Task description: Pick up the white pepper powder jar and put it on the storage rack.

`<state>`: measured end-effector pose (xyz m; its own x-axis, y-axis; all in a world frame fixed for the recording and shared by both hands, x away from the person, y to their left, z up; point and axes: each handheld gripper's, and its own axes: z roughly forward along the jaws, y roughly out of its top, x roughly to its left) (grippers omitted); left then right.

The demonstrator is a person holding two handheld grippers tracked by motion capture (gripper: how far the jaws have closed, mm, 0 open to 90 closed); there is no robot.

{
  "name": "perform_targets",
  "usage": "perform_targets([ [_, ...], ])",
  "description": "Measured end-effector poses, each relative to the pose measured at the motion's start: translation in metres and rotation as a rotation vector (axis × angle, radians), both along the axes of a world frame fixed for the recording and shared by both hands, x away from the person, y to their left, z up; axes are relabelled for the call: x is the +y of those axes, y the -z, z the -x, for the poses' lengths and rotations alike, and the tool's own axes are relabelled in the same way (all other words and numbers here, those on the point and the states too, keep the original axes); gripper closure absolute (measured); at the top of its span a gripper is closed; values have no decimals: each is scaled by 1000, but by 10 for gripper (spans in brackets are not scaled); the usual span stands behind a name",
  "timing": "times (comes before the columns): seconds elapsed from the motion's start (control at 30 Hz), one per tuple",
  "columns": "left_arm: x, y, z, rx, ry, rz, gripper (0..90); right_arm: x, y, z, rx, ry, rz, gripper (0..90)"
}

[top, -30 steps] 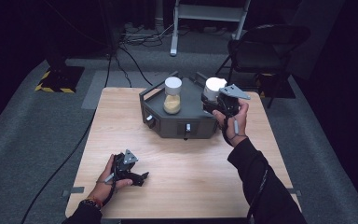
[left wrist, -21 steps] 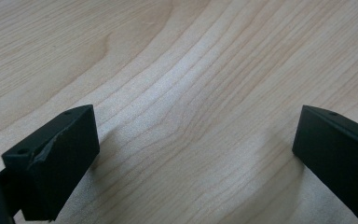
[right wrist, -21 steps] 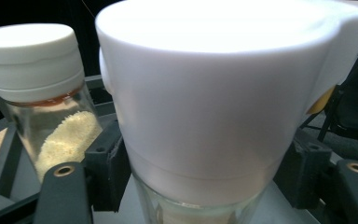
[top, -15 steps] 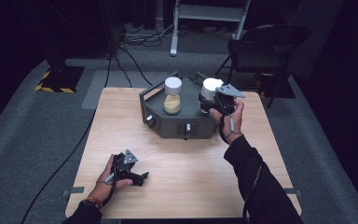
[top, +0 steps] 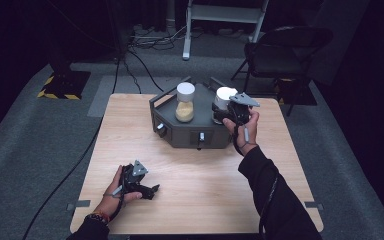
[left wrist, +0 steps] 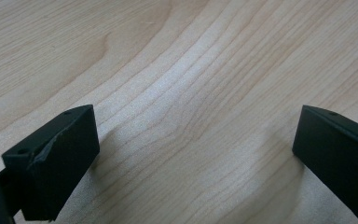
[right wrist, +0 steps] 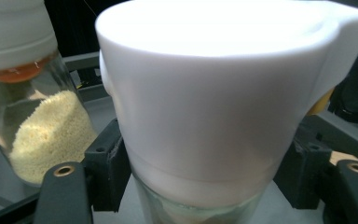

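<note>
A person's right gripper (top: 228,114) clamps a white-capped jar (right wrist: 214,93) standing on a dark machine (top: 190,132), the left gripper (left wrist: 191,154) rests open on the table (top: 200,185); a loose grip could tip the jar.

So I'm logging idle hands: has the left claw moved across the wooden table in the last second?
No. The left claw sits at the same spot near the light wooden table's front-left edge.

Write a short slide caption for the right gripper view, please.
Right gripper jaws on either side of a white-lidded jar, beside a glass jar of yellow grains.
</note>
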<state>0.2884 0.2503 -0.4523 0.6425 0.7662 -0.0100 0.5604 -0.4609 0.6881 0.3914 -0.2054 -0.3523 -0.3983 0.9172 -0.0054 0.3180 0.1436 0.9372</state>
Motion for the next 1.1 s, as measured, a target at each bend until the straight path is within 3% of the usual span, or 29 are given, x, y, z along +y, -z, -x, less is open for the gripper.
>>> perform_targets([
  [0.7, 0, 0, 0, 2, 2, -1, 0, -1, 6, 0, -11, -5, -8, 292],
  [1.1, 0, 0, 0, 1, 5, 0, 0, -2, 5, -2, -5, -1, -8, 245],
])
